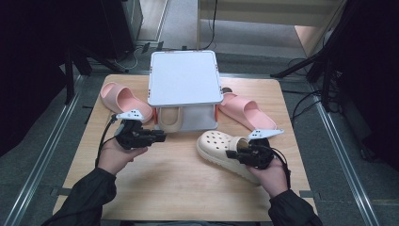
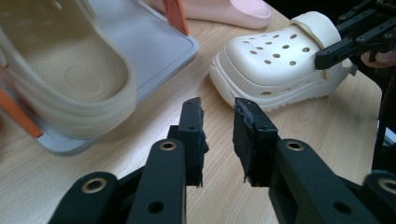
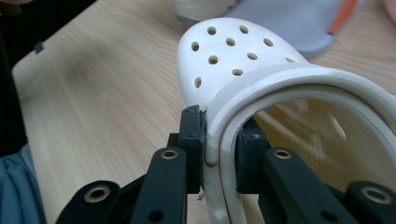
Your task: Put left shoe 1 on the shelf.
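The right gripper [image 3: 219,140] pinches the heel rim of the cream clog [image 1: 221,148], which lies near right on the table [image 1: 179,188], its long axis running toe far-left toward the grey rack [image 1: 184,77]. The left gripper [image 2: 218,126], jaws partly apart and empty, sits just left of the toe, with the other cream clog [image 2: 65,79] already on the rack's lower shelf.

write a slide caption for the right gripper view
Right claw clamps the rim and strap of a cream perforated foam clog on the wooden table.

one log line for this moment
right gripper: shut on cream clog rim | left gripper: open, empty | second clog: under rack
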The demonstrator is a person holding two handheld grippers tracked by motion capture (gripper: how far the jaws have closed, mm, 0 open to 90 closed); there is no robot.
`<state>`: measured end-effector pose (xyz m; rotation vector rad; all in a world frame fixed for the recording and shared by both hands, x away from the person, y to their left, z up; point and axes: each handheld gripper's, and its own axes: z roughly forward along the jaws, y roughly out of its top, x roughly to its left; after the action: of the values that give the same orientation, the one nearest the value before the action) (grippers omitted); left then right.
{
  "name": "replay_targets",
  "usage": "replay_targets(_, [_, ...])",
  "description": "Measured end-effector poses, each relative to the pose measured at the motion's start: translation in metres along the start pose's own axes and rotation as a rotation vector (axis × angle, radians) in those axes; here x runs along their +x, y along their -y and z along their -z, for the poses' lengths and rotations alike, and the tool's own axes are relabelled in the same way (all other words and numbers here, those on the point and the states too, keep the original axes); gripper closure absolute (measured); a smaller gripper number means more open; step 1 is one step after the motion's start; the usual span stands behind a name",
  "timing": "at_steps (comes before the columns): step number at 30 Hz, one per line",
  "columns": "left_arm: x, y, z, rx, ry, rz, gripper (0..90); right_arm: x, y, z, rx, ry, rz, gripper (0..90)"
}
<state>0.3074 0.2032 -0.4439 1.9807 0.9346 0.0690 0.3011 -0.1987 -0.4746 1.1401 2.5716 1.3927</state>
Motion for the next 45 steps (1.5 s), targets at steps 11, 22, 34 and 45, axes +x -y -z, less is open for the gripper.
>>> replay_targets(11, [-0.013,0.014,0.016,-0.044,-0.069,0.015,83.7,0.023,-0.022,-0.029,0.019,-0.076,0.056,77.8])
replay_targets(22, [-0.015,0.024,0.014,-0.029,-0.062,0.049,83.5,0.040,-0.030,-0.068,0.083,-0.109,0.095,77.7])
replay_targets(34, [-0.014,0.021,0.008,-0.022,-0.066,0.032,83.8,0.044,-0.026,-0.061,0.071,-0.095,0.165,69.1])
replay_targets(45, [-0.025,0.022,-0.013,0.008,-0.054,0.020,85.5,0.021,-0.034,-0.024,-0.079,-0.089,0.124,86.4])
